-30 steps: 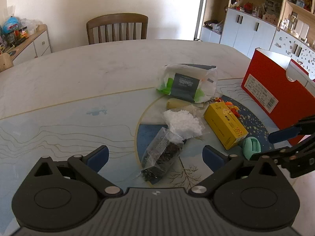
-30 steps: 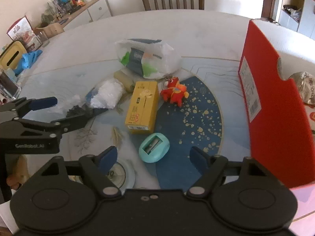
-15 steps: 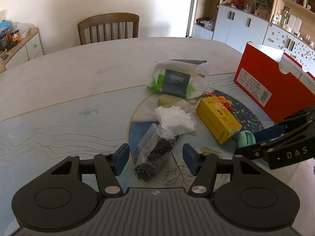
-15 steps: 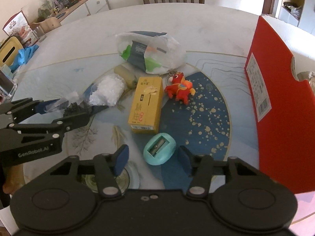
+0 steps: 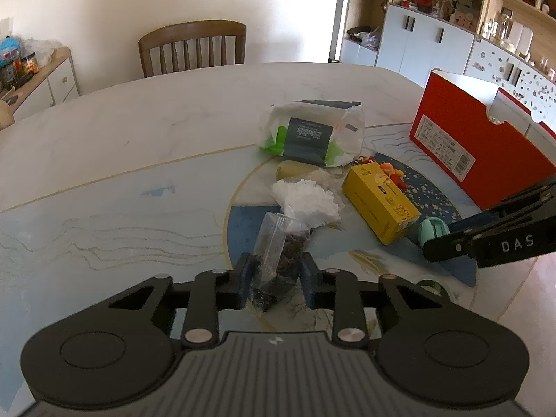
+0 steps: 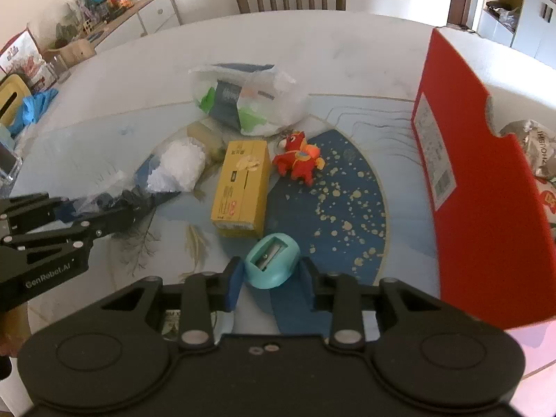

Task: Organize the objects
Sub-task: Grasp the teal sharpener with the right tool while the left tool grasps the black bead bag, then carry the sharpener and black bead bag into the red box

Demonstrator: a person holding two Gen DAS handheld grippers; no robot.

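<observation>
My left gripper [image 5: 274,278] has its jaws closing on a clear bag of dark bits [image 5: 281,243] that lies on the table, and both blue pads touch the bag's sides. My right gripper [image 6: 271,278] also has closing jaws, with a mint pencil sharpener [image 6: 272,260] filling the gap between its pads. The sharpener [image 5: 432,231] and the right gripper's fingers [image 5: 451,246] also show at the right of the left wrist view. Nearby lie a yellow box [image 6: 243,191], a bag of white bits [image 6: 179,166] and a red toy horse [image 6: 299,161].
A red open box [image 6: 479,187] stands at the right with a wrapped packet inside. A plastic bag holding a green and dark pack [image 6: 243,104] lies further back, with a pale roll [image 5: 292,168] before it. A wooden chair [image 5: 193,52] stands behind the round table [image 5: 121,132].
Both grippers' jaws have narrowed from wide apart to close around their objects: the left around the clear bag, the right around the sharpener. Neither hand has shifted.
</observation>
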